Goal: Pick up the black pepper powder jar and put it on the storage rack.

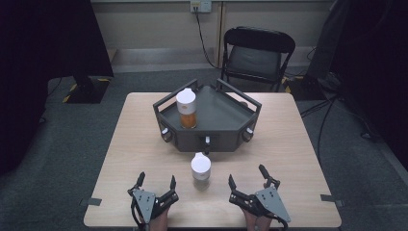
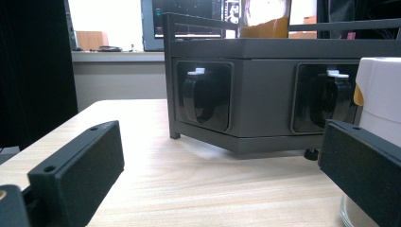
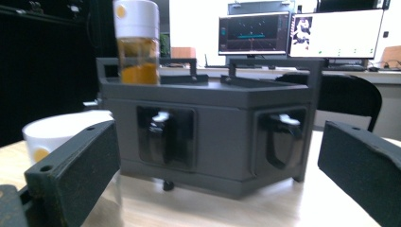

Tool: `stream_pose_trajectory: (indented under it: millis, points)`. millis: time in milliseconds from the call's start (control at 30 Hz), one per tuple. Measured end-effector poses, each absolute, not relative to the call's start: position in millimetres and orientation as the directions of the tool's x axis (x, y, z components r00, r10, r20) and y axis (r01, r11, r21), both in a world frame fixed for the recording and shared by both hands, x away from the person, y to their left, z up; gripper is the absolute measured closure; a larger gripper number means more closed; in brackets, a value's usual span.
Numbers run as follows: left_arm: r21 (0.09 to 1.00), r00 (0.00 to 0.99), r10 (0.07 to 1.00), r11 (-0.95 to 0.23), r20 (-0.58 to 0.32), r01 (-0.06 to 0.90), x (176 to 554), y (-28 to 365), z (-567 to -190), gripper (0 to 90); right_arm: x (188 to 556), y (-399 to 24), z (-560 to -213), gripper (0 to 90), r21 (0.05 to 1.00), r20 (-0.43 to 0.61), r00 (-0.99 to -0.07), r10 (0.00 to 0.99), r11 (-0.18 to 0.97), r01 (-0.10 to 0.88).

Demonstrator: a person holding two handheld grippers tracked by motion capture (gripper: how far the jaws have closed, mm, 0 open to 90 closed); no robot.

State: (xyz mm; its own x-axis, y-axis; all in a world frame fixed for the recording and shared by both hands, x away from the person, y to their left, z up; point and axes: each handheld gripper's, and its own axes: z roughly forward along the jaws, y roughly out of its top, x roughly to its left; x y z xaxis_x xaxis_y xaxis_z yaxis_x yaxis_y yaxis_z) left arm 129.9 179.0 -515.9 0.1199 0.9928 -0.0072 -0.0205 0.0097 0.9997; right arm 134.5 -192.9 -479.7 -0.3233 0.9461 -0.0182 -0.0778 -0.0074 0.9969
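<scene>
Flanking white-capped cylindrical jar on woodgrain table, both claws gape wide, empty.

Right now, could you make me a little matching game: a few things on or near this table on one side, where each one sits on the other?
Things:
1. jar with orange contents
2. white-capped jar
3. folding chair
4. left hand-held gripper

Places:
A. on the floor beyond the table
B. near table edge, left of the white-capped jar
C. standing in the grey tray
D. on the bare tabletop, in front of the tray

Pairs: 1-C, 2-D, 3-A, 4-B
</scene>
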Motion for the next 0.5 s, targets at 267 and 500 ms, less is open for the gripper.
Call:
stream_pose_trajectory:
  millis: [267,500]
  points:
    - [1.000,0.120,0.993,0.010,-0.007,-0.020,129.9,179.0,-515.9,0.2,138.4,-176.4,-468.4,0.0,0.995,-0.024,-0.370,0.929,-0.014,-0.099]
    - [1.000,0.120,0.993,0.010,-0.007,-0.021,130.0,179.0,-515.9,0.2,143.0,-165.7,-460.5,0.0,0.994,-0.032,-0.396,0.918,-0.011,-0.106]
